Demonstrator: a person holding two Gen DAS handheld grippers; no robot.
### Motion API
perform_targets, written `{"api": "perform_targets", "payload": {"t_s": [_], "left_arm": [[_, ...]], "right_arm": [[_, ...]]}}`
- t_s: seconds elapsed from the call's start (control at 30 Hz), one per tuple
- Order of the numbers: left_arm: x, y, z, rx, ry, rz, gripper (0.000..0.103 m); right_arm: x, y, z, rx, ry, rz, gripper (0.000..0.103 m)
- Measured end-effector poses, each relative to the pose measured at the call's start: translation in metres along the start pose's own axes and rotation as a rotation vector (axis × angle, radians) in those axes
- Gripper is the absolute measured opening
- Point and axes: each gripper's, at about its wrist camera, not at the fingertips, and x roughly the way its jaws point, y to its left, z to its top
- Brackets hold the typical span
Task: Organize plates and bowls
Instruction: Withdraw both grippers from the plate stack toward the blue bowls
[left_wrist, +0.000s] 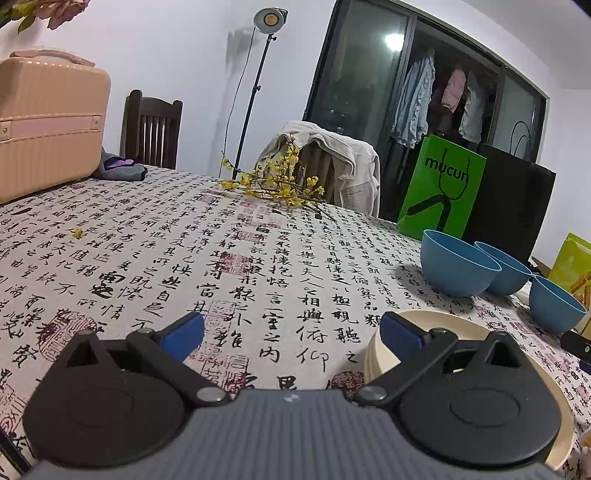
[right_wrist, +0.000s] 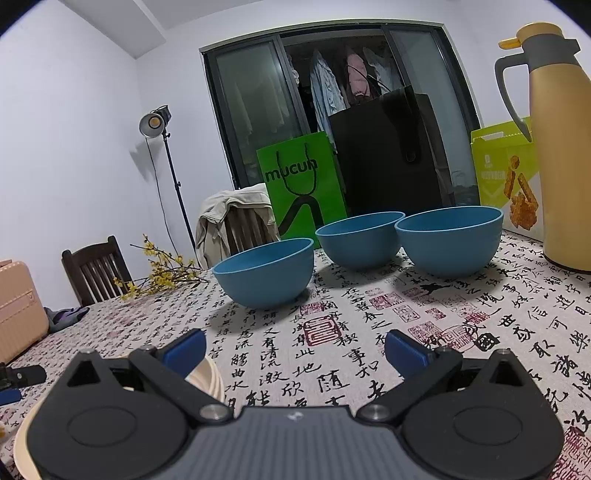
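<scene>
Both grippers empty, jaws wide: left gripper (left_wrist: 291, 334) beside cream plates (left_wrist: 476, 328), right gripper (right_wrist: 295, 349) facing three blue bowls (right_wrist: 267, 271) ahead on table (right_wrist: 332, 350). Take the nearest bowl by its rim and nest it squarely.

Two hand-held grippers, both with jaws spread wide and holding nothing.
Left gripper (left_wrist: 291, 330): black linkage arms and grey body fill the lower frame, blue pads (left_wrist: 183, 334) at lower centre, set apart. Right gripper (right_wrist: 295, 350): same pose, level and low in frame, blue pads (right_wrist: 404, 352) equally parted.
</scene>
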Motion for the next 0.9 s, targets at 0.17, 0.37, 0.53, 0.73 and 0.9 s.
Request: {"api": "perform_targets", "payload": {"t_s": [0.17,0.37,0.53,0.73,0.9], "left_arm": [[0.001,0.000,0.000,-0.001,0.002,0.002,0.103],[0.003,0.003,0.001,-0.018,0.022,0.005,0.103],[0.009,0.006,0.003,-0.036,0.054,0.003,0.103],[0.014,0.005,0.003,-0.029,0.092,0.007,0.103],[0.013,0.005,0.003,-0.032,0.087,0.003,0.103]], "right_arm": [[-0.001,0.001,0.000,0.000,-0.002,0.000,0.103],[0.002,0.003,0.000,-0.009,0.014,-0.017,0.103],[0.003,0.003,0.000,-0.010,0.019,-0.016,0.103],[0.002,0.011,-0.002,-0.075,0.014,-0.007,0.103],[-0.001,0.025,-0.005,-0.179,-0.007,-0.029,0.103]]}}
